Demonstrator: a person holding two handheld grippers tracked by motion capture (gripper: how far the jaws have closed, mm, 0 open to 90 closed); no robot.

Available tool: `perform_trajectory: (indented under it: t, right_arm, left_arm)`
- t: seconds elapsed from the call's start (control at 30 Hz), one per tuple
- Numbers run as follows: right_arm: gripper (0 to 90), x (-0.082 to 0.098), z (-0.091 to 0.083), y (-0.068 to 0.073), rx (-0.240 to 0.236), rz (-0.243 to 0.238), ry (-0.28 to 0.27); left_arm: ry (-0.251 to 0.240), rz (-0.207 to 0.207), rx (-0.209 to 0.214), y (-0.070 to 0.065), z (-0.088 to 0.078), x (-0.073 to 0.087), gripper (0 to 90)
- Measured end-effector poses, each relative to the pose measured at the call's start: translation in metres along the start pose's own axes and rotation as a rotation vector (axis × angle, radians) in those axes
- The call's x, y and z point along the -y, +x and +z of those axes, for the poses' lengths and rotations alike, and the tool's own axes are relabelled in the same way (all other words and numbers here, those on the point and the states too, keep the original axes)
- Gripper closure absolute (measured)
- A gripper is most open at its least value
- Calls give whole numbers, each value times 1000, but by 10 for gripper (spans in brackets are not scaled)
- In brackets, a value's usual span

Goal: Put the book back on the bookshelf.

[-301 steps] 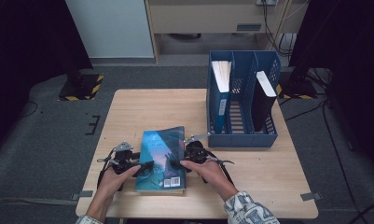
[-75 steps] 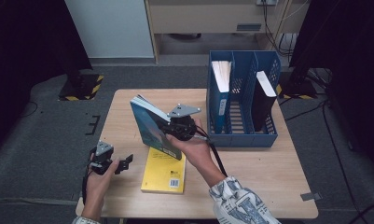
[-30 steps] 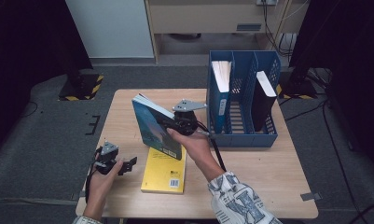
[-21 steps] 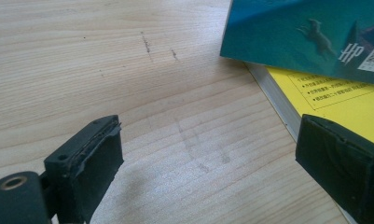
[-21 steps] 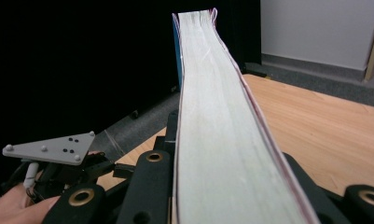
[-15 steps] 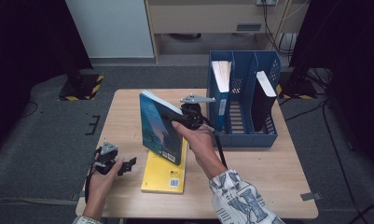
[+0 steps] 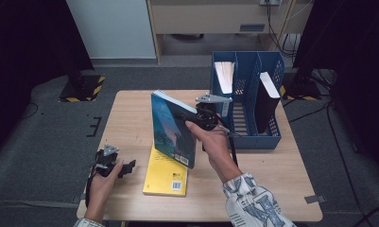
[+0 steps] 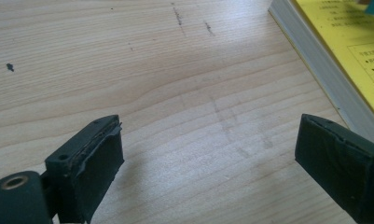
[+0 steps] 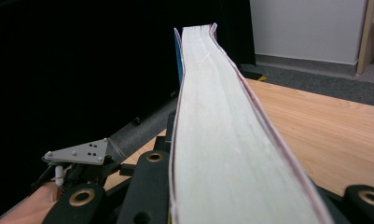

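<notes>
The teal book stands upright in the air above the middle of the bench, its cover toward the high view, clear of the yellow book that lies flat just below it at six o'clock; the right gripper has its fingers clenched on the teal book's page edge, which runs away between them in the right gripper view; judging by this, the lift is done and what is left is carrying the book toward three o'clock and slotting it into the blue file rack, where a white-edged book and a black-covered book already stand; the yellow book is not yet handled; the right forearm reaches up from the bottom edge, wrist cocked; the left gripper rests low near the bench's seven o'clock corner, fingers released and spread over bare wood beside the yellow book.
</notes>
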State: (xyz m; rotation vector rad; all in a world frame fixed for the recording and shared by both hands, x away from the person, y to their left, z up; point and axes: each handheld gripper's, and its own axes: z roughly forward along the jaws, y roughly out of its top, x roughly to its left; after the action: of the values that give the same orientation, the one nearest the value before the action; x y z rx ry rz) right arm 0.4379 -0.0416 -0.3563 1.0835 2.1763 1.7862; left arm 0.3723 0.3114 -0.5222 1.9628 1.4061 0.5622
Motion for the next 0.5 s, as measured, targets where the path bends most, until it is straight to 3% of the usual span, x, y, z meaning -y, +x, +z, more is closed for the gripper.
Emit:
perform_trajectory:
  t: [0.17, 0.5]
  right_arm:
    - [733, 1, -16, -2, 11, 2, -8]
    - [733, 6, -42, -7, 26, 1, -16]
  left_arm:
    - [20, -17, -21, 4, 2, 2, 76]
    - [41, -24, -20, 4, 6, 4, 72]
